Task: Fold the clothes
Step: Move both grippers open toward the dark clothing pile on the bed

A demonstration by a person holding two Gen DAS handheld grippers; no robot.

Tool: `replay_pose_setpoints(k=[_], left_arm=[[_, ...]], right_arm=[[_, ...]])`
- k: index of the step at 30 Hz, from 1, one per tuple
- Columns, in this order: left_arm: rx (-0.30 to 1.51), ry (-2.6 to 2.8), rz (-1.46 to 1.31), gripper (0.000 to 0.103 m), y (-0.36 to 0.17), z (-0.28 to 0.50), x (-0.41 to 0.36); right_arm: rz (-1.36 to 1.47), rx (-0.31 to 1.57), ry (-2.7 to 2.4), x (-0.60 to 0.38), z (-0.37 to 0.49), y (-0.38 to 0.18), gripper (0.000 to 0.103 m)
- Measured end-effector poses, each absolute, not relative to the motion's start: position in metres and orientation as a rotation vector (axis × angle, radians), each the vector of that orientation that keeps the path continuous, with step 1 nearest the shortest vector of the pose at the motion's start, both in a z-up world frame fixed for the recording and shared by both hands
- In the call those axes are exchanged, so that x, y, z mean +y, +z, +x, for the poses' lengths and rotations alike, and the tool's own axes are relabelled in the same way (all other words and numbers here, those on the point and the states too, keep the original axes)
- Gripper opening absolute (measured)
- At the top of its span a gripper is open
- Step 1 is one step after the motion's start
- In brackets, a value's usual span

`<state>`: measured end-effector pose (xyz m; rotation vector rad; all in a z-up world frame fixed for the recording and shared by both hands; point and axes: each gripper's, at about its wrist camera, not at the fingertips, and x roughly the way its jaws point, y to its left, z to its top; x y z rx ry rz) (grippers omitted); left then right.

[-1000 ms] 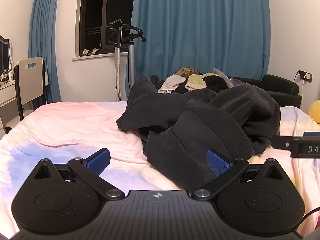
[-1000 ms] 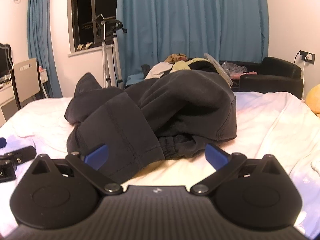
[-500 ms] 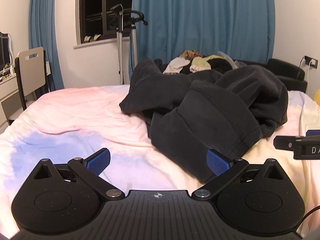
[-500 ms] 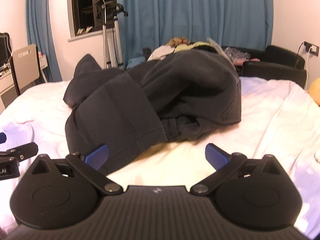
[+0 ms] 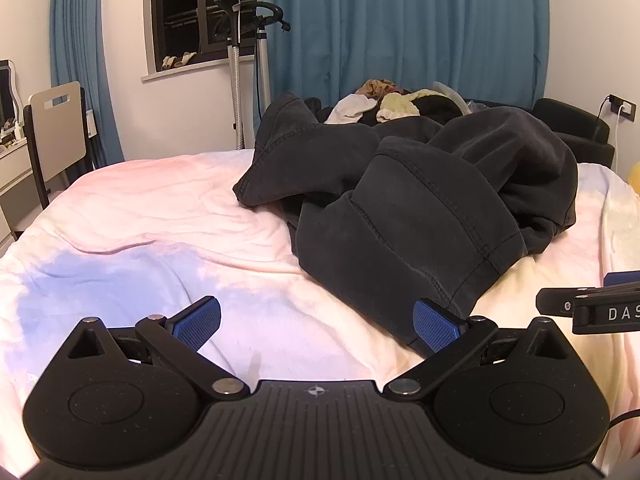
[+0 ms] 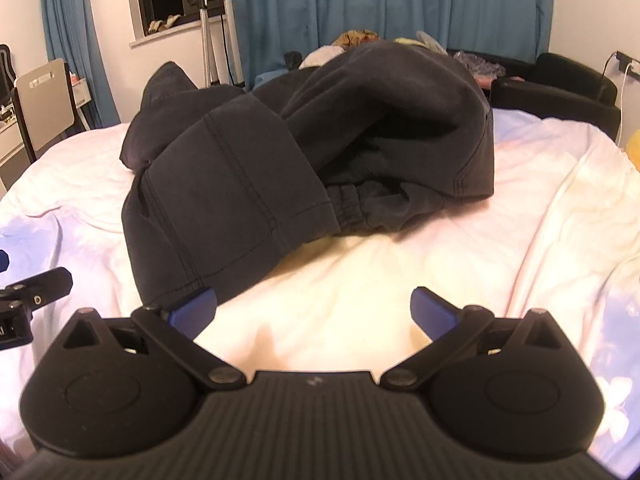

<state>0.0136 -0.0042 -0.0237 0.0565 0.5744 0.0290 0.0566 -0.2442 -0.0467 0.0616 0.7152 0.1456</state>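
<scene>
Holding both tools low over the bed, you have your left gripper (image 5: 316, 322) spread wide and empty, its right blue pad at the hem of the crumpled black fleece garment (image 5: 420, 208). Your right gripper (image 6: 312, 308) likewise gapes, clasping nothing. Garment: heaped mid-bed on the pastel pink-and-blue bedsheet (image 5: 152, 216), toward the far edge.

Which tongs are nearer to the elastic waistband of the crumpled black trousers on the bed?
The right tongs: the elastic waistband lies just ahead of them. The left tongs sit further left, by the trouser leg hem, with no waistband in their view.
</scene>
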Motion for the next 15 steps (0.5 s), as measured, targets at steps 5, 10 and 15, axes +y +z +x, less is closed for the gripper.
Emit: replay_pose_setpoints(k=[5, 10, 15], left_arm=[[0.593, 0.025, 0.066, 0.103, -0.025, 0.014, -0.006], [0.620, 0.021, 0.079, 0.103, -0.028, 0.016, -0.007], [0.630, 0.013, 0.090, 0.103, -0.030, 0.017, -0.009]], right_arm=[[0.067, 0.754, 0.143, -0.244, 0.059, -0.052, 0.103], [0.094, 0.832, 0.136, -0.246, 0.065, -0.063, 0.103], [0.124, 0.874, 0.133, -0.248, 0.067, -0.070, 0.103]])
